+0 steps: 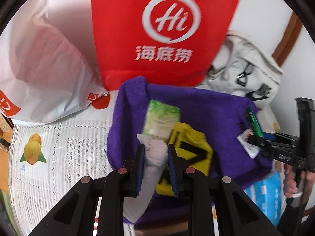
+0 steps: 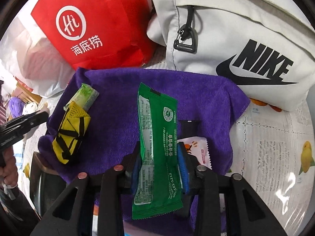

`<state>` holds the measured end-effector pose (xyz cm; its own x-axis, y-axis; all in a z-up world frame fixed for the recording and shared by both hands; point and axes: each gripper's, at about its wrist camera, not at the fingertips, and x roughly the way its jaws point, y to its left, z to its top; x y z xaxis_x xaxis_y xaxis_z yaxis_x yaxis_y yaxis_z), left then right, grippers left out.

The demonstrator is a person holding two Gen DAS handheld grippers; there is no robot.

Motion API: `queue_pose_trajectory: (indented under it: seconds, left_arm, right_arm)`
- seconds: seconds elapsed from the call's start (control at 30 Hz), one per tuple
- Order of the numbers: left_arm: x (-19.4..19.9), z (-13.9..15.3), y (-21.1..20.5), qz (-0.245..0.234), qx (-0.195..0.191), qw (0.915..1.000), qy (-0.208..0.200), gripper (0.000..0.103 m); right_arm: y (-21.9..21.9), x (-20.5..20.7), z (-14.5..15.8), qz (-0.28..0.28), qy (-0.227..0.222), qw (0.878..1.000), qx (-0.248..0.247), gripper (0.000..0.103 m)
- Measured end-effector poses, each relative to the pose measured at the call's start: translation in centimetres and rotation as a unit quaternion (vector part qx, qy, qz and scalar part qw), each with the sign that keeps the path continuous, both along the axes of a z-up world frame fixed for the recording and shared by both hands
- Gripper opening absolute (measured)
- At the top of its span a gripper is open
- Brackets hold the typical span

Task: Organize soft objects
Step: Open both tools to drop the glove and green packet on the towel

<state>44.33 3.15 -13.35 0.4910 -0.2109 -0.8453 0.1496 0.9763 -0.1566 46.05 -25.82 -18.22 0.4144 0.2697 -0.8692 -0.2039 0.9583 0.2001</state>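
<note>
Soft objects lie on the purple towel [image 2: 122, 90], itself spread over the worktop [image 2: 271, 149], with a red bag [image 2: 94, 25] and a white Nike bag [image 2: 246, 45] behind. We judge the towel limp and best lifted by a corner. The yellow mesh pouch [image 2: 70, 135] looks light and crushable, beside a green tissue pack [image 2: 86, 96]. Our right gripper [image 2: 160, 167] has its jaws closed on a green packet [image 2: 157, 147], thin and probably slippery. Our left gripper [image 1: 154, 169] pinches a white cloth bundle [image 1: 155, 153], squashy, held mid-body over the towel.
</note>
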Motion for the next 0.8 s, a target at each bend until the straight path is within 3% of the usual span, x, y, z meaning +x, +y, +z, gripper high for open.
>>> queue_pose_trajectory:
  seconds: [0.17, 0.43, 0.53, 0.57, 0.8]
  left_arm:
    - [1.0, -1.1, 0.0, 0.003, -0.005, 0.9999, 0.015, 0.022]
    - [1.4, -1.5, -0.1, 0.004, -0.002, 0.9998, 0.020, 0.024]
    - [1.5, -1.4, 0.3, 0.017, -0.011, 0.9994, 0.029, 0.048]
    - [1.5, -1.2, 0.4, 0.022, -0.009, 0.9993, 0.028, 0.061]
    - [-0.4, 0.5, 0.6, 0.023, 0.002, 0.9997, 0.010, 0.062]
  right_arm:
    - [-0.3, 0.1, -0.1, 0.001, 0.004, 1.000, 0.004, 0.046]
    - [-0.3, -0.7, 1.1, 0.001, -0.012, 1.000, 0.001, 0.046]
    - [-0.3, -1.6, 2.0, 0.006, -0.023, 1.000, -0.003, 0.046]
    - [-0.2, -2.0, 2.3, 0.007, -0.027, 1.000, -0.006, 0.046]
    - [0.7, -4.7, 3.5, 0.019, -0.043, 0.999, -0.016, 0.046]
